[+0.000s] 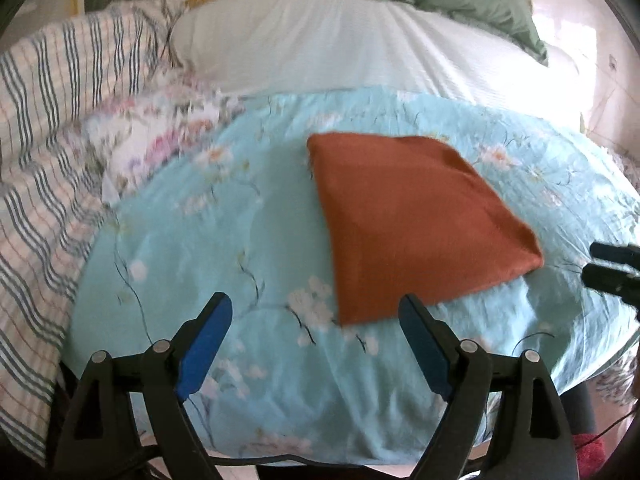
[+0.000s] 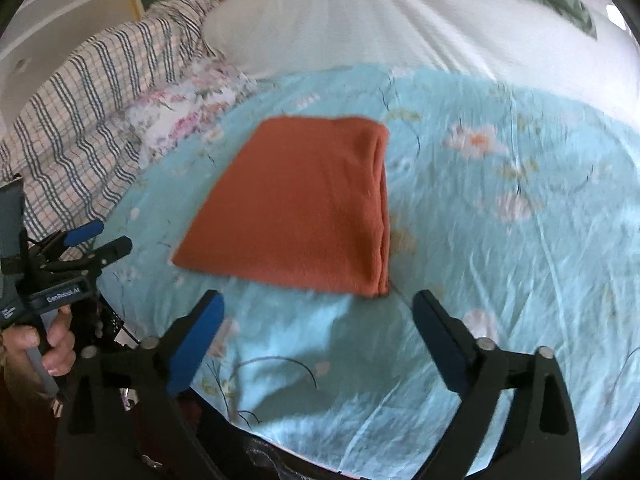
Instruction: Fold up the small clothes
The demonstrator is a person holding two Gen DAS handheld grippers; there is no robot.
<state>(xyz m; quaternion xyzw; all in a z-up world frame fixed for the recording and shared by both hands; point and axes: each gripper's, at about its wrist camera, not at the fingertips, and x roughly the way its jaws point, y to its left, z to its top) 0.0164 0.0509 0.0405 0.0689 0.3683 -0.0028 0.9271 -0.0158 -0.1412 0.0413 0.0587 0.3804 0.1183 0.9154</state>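
While the folded rust-orange cloth point(image 1: 416, 224) lies flat on the pale blue floral bedspread point(image 1: 224, 240), my left hand-held gripper point(image 1: 316, 316) and right hand-held gripper point(image 2: 318, 312) hover near it, jaws apart, empty.

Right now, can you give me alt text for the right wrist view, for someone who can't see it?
A rust-orange cloth folded into a flat rectangle lies on a light blue floral bedsheet, just beyond the open, empty right gripper. At the left edge, a hand holds the left gripper beside a plaid blanket.
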